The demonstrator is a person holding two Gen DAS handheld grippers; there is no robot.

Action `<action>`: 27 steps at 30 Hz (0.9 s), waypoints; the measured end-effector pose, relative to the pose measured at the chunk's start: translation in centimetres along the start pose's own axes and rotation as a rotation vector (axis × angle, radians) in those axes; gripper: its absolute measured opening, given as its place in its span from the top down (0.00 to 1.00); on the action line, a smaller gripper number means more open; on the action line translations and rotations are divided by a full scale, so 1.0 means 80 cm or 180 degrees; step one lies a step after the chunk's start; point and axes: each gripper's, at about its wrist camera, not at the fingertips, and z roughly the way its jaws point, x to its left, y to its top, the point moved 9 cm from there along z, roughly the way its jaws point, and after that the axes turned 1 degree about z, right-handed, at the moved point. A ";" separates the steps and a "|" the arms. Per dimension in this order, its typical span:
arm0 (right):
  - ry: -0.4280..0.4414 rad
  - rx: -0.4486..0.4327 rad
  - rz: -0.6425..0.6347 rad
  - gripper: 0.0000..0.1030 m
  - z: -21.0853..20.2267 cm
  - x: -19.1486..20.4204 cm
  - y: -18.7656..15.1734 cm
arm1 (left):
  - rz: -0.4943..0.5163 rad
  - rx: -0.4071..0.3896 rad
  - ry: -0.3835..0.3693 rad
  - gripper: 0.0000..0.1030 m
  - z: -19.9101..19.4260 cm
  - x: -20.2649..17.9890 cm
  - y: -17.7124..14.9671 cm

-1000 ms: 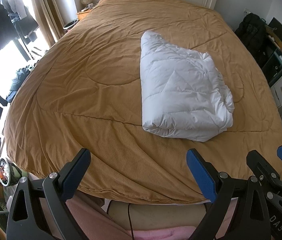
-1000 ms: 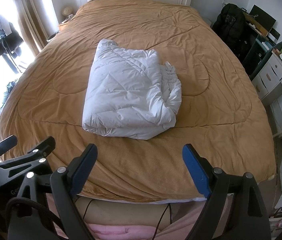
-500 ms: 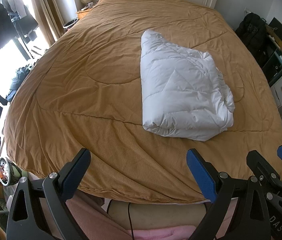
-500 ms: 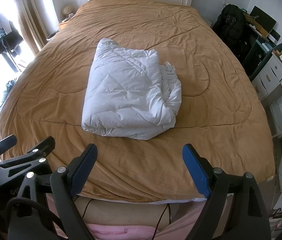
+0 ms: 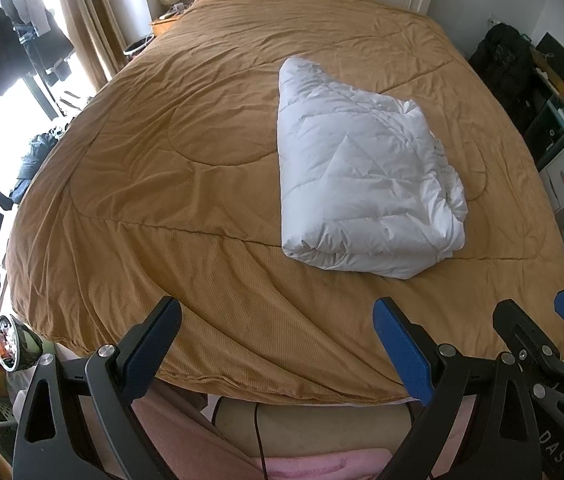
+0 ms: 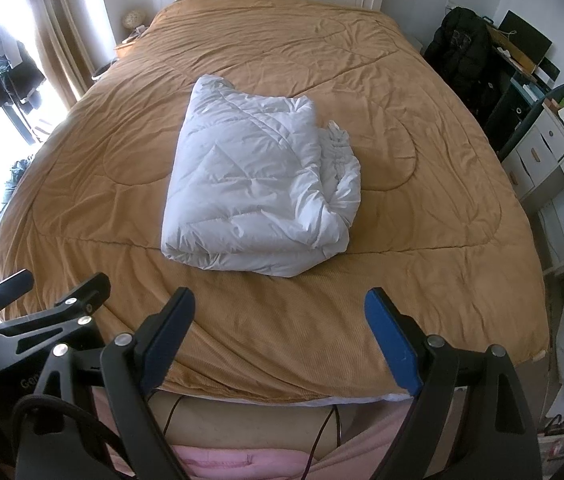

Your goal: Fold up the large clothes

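I read "DAS" on the right claw [image 5: 530, 316] body, and "Goo" on the left claw [image 6: 61, 288] body.

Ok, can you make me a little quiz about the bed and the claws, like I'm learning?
1. True or false: the white padded garment lies folded on the brown bedspread.
2. What does the right claw hold? A) the garment B) nothing C) a pillow
3. Fill in: the left claw is ____, its fingers wide apart.

Key: 1 true; 2 B; 3 open.
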 end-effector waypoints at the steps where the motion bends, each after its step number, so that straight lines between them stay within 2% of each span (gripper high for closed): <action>1: -0.0002 -0.0003 0.0000 0.16 0.000 0.001 0.001 | -0.0001 -0.0001 0.0002 0.06 0.000 0.000 0.000; 27: -0.0002 0.0012 -0.0013 0.16 0.001 -0.006 -0.001 | 0.0001 0.0000 0.0024 0.06 -0.001 -0.001 -0.007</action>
